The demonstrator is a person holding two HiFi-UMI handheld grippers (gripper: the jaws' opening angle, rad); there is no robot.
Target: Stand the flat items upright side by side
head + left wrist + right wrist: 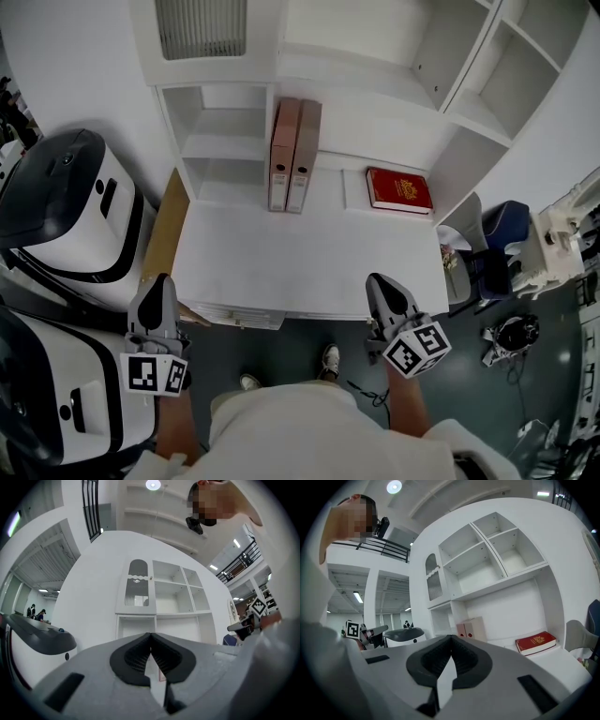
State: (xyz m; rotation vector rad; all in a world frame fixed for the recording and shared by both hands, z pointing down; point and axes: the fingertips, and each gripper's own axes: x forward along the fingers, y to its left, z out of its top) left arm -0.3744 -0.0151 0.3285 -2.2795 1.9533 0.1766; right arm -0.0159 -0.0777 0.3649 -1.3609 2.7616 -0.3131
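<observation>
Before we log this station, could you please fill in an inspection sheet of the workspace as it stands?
Surface: white desk under white shelves.
Job's things: two binders upright side by side at the back; red book lying flat to their right.
Clutter: nothing seen on the desk.
Grippers: left tongs and right tongs both shut, empty, near the desk's front edge.
Cables: thin cable on the floor by the person's feet.
Surroundings: white machines left; dark blue object right.
</observation>
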